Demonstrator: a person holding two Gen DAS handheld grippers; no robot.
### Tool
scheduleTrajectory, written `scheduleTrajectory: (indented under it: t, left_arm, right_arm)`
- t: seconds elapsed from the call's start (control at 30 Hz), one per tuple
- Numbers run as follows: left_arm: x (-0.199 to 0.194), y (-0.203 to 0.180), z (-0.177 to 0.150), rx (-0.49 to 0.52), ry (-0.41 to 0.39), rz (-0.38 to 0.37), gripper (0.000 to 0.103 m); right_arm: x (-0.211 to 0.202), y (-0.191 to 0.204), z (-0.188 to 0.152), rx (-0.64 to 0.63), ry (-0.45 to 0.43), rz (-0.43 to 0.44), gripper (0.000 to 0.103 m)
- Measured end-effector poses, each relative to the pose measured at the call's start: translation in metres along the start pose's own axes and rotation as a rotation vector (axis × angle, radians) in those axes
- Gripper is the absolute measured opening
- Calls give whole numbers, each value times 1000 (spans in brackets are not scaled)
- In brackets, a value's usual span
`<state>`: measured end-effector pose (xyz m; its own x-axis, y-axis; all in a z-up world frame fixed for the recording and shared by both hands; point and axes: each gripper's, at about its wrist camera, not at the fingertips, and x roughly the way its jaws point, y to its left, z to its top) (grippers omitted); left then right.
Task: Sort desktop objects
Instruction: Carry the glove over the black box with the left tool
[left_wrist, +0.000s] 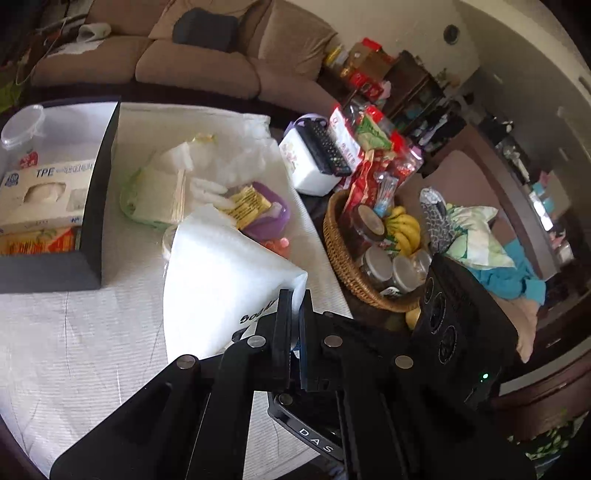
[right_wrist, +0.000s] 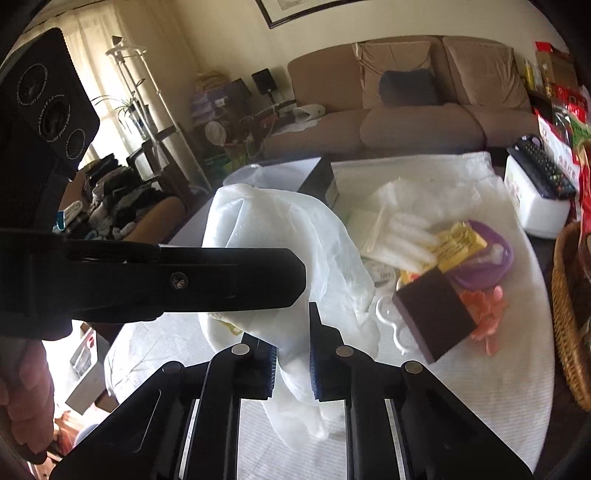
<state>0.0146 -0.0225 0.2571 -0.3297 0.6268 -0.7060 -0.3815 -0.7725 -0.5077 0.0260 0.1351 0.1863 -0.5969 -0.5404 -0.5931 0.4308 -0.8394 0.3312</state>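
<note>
A white plastic bag (left_wrist: 221, 280) with black print hangs over the white tablecloth (left_wrist: 92, 350). My left gripper (left_wrist: 295, 295) is shut on the bag's lower corner. In the right wrist view the same bag (right_wrist: 280, 236) droops in soft folds, and my right gripper (right_wrist: 291, 347) is shut on its lower part, with film pinched between the blue-edged pads (right_wrist: 264, 369). The left gripper (right_wrist: 240, 280) crosses that view from the left, in front of the bag. Both grippers hold the one bag close together above the table.
A black box (left_wrist: 96, 206) at left holds a glove carton (left_wrist: 48, 192). Behind the bag lie yellow packets (left_wrist: 247, 203), a purple tub (left_wrist: 273, 218), a brown block (right_wrist: 432, 314) and orange pieces (right_wrist: 487, 317). A wicker basket (left_wrist: 340, 254) and a remote (left_wrist: 327, 147) sit right.
</note>
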Motion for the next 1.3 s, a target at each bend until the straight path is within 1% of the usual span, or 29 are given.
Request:
scheduleTrajectory:
  t: [0.13, 0.27, 0.33, 0.43, 0.53, 0.63, 0.73, 0.87, 1.0, 1.1, 1.17, 1.2, 1.23, 1.27, 1.3]
  left_arm:
    - [-13, -18, 50, 52, -37, -10, 3]
    - [-18, -30, 96, 106, -59, 21, 4]
    - [-21, -29, 112, 117, -64, 30, 6]
    - [-27, -22, 129, 118, -68, 38, 7]
    - [-39, -7, 137, 114, -82, 49, 7]
    - [-57, 14, 141, 96, -99, 66, 7]
    - [-67, 33, 143, 76, -98, 88, 7]
    - [-64, 43, 145, 76, -83, 108, 8]
    - [-50, 40, 148, 91, -72, 106, 8]
    - [-27, 37, 154, 90, -59, 97, 7]
    - [-3, 40, 161, 73, -44, 87, 7]
    - [12, 42, 165, 61, -36, 85, 8]
    - [28, 45, 169, 46, -32, 90, 8]
    - [46, 49, 172, 32, -26, 101, 11]
    - [62, 53, 175, 15, -15, 120, 21]
  right_arm:
    - [-10, -19, 49, 71, -57, 60, 13]
    - [-13, -37, 90, 127, -90, 125, 13]
    - [-13, -44, 105, 143, -106, 143, 13]
    - [-10, -43, 122, 135, -115, 149, 13]
    - [-2, -30, 137, 103, -111, 155, 13]
    - [12, -9, 150, 60, -97, 159, 13]
    - [27, 9, 156, 36, -80, 166, 13]
    - [38, 13, 156, 79, -67, 208, 13]
    - [42, -4, 154, 148, -73, 233, 13]
    - [47, -27, 152, 174, -67, 200, 13]
    - [56, -49, 151, 200, -47, 178, 13]
    - [62, -61, 151, 208, -35, 154, 13]
    - [71, -75, 150, 216, -20, 111, 13]
    - [80, -89, 148, 219, -2, 50, 14]
    - [90, -104, 145, 219, 20, -29, 17]
